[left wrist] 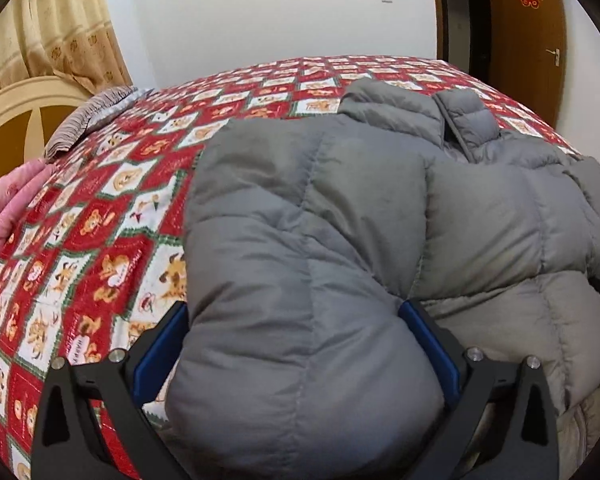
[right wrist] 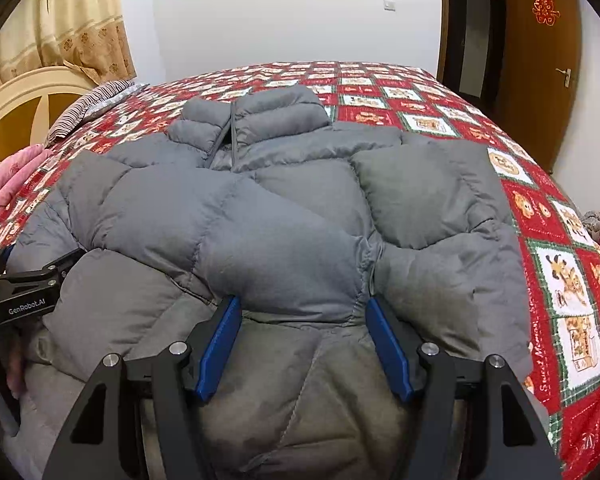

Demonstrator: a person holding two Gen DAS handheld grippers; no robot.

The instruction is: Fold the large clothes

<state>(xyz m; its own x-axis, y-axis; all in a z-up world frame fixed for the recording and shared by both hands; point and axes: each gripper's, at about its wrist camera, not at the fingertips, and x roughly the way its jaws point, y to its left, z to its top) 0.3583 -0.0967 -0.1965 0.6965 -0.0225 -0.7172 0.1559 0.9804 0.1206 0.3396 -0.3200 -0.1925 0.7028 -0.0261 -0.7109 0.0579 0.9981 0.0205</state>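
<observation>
Bedroom bed (right wrist: 560, 240) carries the grey puffer jacket (right wrist: 260, 220), both sleeves already crossed inward. Left tongs (left wrist: 296, 344) gape around a sleeve end; right tongs (right wrist: 304, 320) stand open over the hem, bottom fold remaining.

A home bedroom: a bed (right wrist: 440, 92) under a red patchwork bedspread (left wrist: 100, 216), cream headboard (right wrist: 24, 96) and curtains (left wrist: 60, 28) at ten o'clock, a wooden door (right wrist: 540, 80) at two o'clock
</observation>
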